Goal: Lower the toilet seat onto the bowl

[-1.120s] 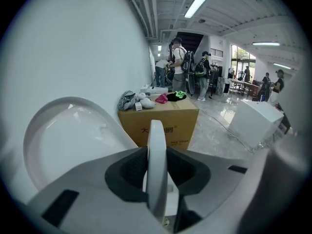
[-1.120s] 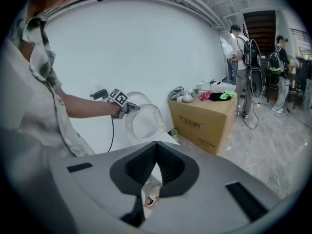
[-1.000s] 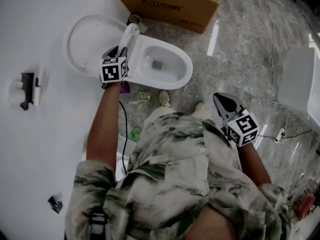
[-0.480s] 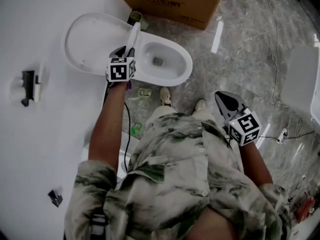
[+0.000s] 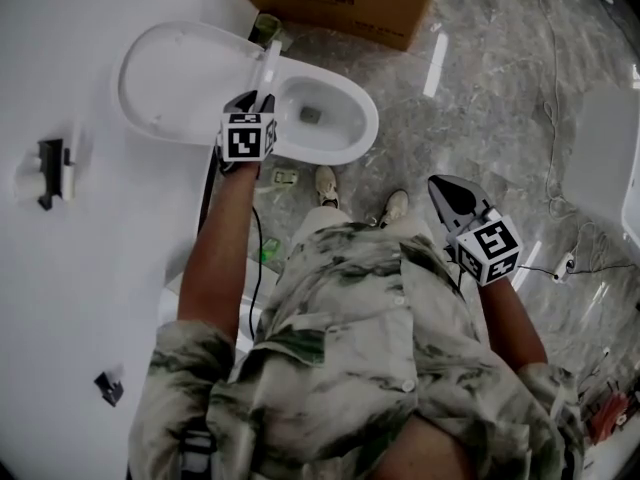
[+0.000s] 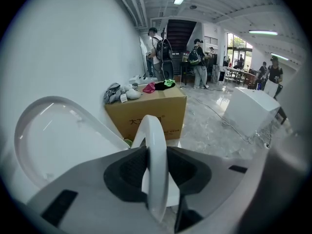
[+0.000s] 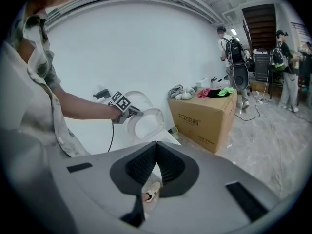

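The white toilet seat (image 5: 268, 66) stands almost on edge between the raised lid (image 5: 165, 83) and the open bowl (image 5: 322, 118). My left gripper (image 5: 256, 100) is shut on the seat's rim at its near side. In the left gripper view the seat (image 6: 155, 145) runs upright between the dark pads, which touch both of its faces, with the lid (image 6: 48, 140) to the left. The right gripper view shows the seat (image 7: 148, 123) leaning away from the wall. My right gripper (image 5: 446, 190) hangs shut and empty over the floor, well right of the toilet.
A cardboard box (image 5: 340, 3) with clothes on top stands just behind the bowl. The person's shoes (image 5: 325, 181) are in front of the toilet. Cables (image 5: 560, 258) and a white cabinet (image 5: 600, 158) lie at the right. A dark fitting (image 5: 50, 168) sits on the white wall.
My left gripper has moved right, away from the lid, bringing the seat with it toward the bowl. The right gripper has barely shifted.
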